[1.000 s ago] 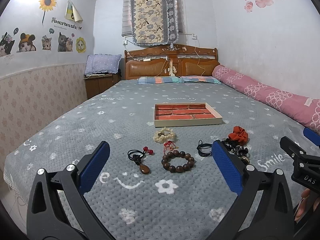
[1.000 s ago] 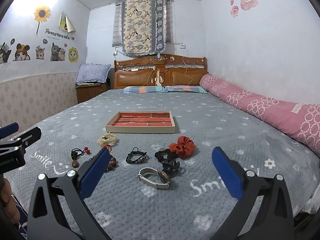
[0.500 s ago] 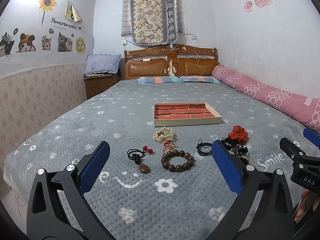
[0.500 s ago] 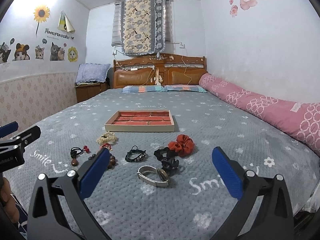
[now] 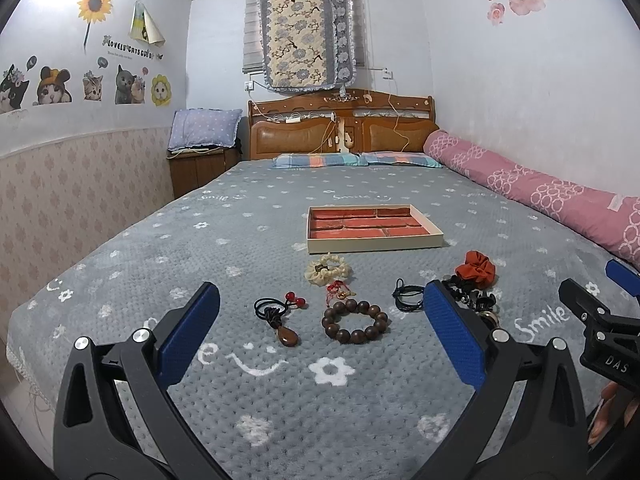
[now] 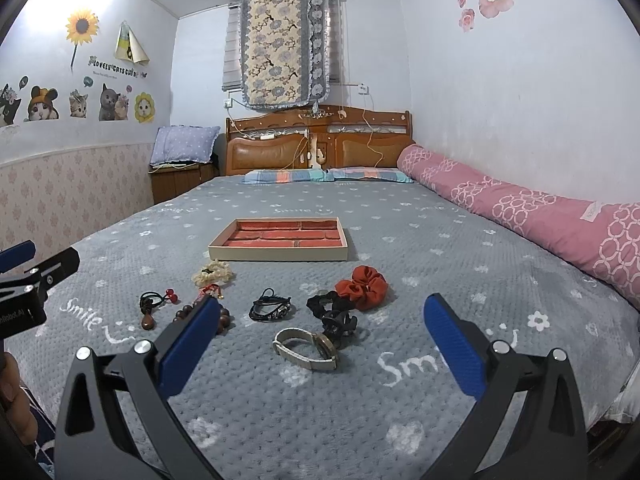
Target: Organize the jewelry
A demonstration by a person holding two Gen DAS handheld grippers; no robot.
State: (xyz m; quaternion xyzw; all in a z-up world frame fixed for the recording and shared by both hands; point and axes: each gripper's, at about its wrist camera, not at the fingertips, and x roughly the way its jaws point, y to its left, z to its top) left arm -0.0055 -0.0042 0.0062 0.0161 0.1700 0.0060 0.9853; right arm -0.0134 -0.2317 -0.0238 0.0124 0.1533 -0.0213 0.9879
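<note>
Both grippers hover over the foot end of the grey flower-print bedspread [image 5: 200,248], spread wide and holding nothing. The left gripper [image 5: 322,334] frames a wooden bead bracelet [image 5: 355,321] and, just left of it, a black cord with a brown teardrop pendant [image 5: 280,320] and two red beads. The right gripper [image 6: 322,338] frames a wristwatch with a pale strap [image 6: 308,349]; just beyond it lie a black claw clip [image 6: 339,322], a black braided bracelet [image 6: 270,308] and an orange-red scrunchie [image 6: 362,286]. A cream scrunchie [image 5: 328,271] sits near the front edge of the jewelry tray [image 5: 374,227], a shallow cream box with red-lined compartments, which rests mid-bed with nothing in it. A small red-string charm [image 5: 338,291] lies between the cream scrunchie and the beads.
</note>
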